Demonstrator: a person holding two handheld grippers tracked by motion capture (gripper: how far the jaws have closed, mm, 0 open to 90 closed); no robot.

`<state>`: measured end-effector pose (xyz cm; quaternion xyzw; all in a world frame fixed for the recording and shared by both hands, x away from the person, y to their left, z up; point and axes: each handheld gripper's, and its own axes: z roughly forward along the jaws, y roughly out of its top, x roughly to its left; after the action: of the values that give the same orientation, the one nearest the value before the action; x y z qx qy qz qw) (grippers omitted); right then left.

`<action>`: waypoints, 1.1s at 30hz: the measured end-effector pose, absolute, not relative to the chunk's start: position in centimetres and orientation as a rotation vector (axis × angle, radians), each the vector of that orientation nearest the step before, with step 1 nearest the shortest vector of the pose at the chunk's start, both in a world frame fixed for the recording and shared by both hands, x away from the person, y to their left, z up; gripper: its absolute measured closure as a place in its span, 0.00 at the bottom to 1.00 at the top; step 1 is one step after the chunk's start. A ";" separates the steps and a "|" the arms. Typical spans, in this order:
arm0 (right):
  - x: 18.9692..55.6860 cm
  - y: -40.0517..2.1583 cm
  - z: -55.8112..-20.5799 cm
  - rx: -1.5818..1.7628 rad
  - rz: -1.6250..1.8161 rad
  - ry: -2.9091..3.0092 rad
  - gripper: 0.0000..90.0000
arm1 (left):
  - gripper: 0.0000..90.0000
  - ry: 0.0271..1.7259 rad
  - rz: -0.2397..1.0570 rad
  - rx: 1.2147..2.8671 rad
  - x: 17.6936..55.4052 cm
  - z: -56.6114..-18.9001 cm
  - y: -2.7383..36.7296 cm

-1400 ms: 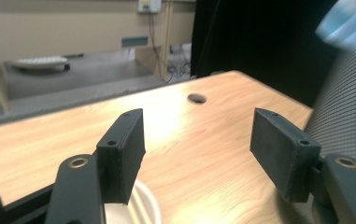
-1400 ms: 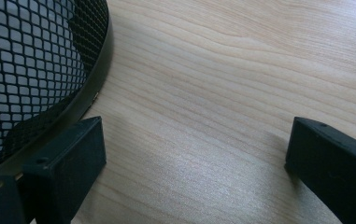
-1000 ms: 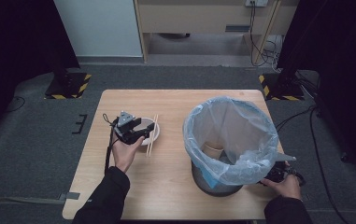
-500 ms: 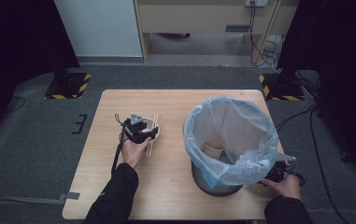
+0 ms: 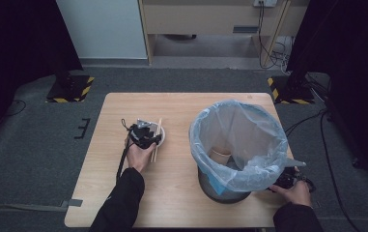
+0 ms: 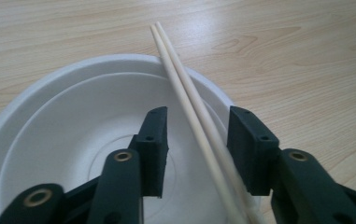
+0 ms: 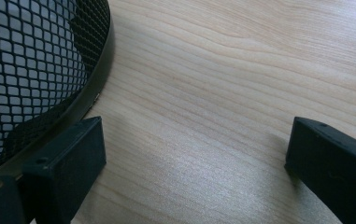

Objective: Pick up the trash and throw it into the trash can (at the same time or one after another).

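Note:
A white bowl [image 6: 73,116] sits on the left half of the wooden table [image 5: 181,203], with a pair of pale wooden chopsticks [image 6: 185,88] laid across its rim. My left gripper [image 6: 199,149] hangs low over the bowl [image 5: 161,141], and its jaws have just been closing. The chopsticks run between them, close to the right pad, with a gap still showing at the left pad. At the table's right front, my right gripper [image 7: 196,158] rests open on the wood beside the base of a black mesh bin [image 7: 31,60], with nothing between its jaws.
The bin [image 5: 239,140] is lined with a pale blue plastic bag and takes up the right half of the table. A brownish paper item [image 5: 219,154] lies inside it. Dark floor, cables and stands surround the table.
My left hand has shifted right and sunk onto the bowl, and its jaws have narrowed around the chopsticks. The right hand has stayed by the bin.

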<state>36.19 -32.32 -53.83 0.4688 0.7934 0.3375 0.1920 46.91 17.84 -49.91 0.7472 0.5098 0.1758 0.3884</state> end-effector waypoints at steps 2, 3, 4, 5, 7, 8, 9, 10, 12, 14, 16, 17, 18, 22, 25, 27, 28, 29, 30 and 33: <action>36.2 -32.3 -53.8 1.315 0.947 2.228 0.06 | 0.72 1.298 0.438 1.898 46.9 -49.9 17.8; 36.2 -32.3 -53.8 1.315 0.948 2.228 0.06 | 0.73 1.302 0.423 1.898 46.9 -50.0 17.8; 36.2 -32.3 -53.8 1.315 0.946 2.231 0.06 | 0.75 1.307 0.419 1.900 46.9 -50.0 17.8; 36.2 -32.3 -53.8 1.315 0.946 2.230 0.06 | 0.76 1.310 0.412 1.899 47.0 -50.0 17.8; 36.2 -32.3 -53.8 1.315 0.946 2.230 0.06 | 0.80 1.314 0.406 1.896 47.0 -50.0 17.8; 36.2 -32.3 -53.8 1.315 0.946 2.231 0.06 | 0.80 1.317 0.405 1.897 47.0 -50.0 17.7; 36.2 -32.3 -53.8 1.315 0.946 2.231 0.06 | 0.82 1.322 0.404 1.898 47.0 -50.0 17.7; 36.2 -32.3 -53.8 1.314 0.946 2.231 0.06 | 0.85 1.327 0.398 1.896 47.0 -50.1 17.7; 36.2 -32.3 -53.8 1.314 0.946 2.231 0.06 | 0.87 1.334 0.386 1.904 47.0 -50.1 17.8; 36.2 -32.3 -53.8 1.314 0.946 2.231 0.06 | 0.88 1.336 0.384 1.903 47.0 -50.1 17.8; 36.2 -32.3 -53.8 1.314 0.946 2.231 0.06 | 0.88 1.339 0.380 1.897 47.0 -50.1 17.9; 36.2 -32.3 -53.8 1.313 0.946 2.232 0.06 | 0.88 1.343 0.373 1.892 47.0 -50.0 18.0; 36.2 -32.3 -53.8 1.312 0.946 2.232 0.06 | 0.88 1.344 0.373 1.890 47.0 -49.9 18.1; 36.2 -32.3 -53.8 1.313 0.946 2.232 0.06 | 0.88 1.342 0.365 1.878 46.9 -49.7 18.3; 36.2 -32.3 -53.8 1.312 0.946 2.232 0.06 | 0.88 1.337 0.360 1.867 46.8 -49.4 18.5; 36.2 -32.3 -53.8 1.312 0.948 2.229 0.06 | 0.88 1.320 0.362 1.854 46.6 -49.1 18.7; 36.2 -32.3 -53.8 1.313 0.946 2.232 0.06 | 0.88 1.303 0.366 1.837 46.3 -48.5 18.8; 36.2 -32.3 -53.8 1.313 0.946 2.232 0.06 | 0.88 1.303 0.366 1.837 46.3 -48.5 18.8; 36.2 -32.3 -53.8 1.312 0.948 2.229 0.06 | 0.88 1.295 0.369 1.830 46.1 -48.3 19.0; 36.2 -32.3 -53.8 1.312 0.947 2.230 0.06 | 0.88 1.267 0.380 1.810 45.5 -47.3 19.5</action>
<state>36.24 -32.32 -53.84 0.4674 0.7942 0.3375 0.1921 45.53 19.47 -47.29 0.7271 0.5089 0.1525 0.4348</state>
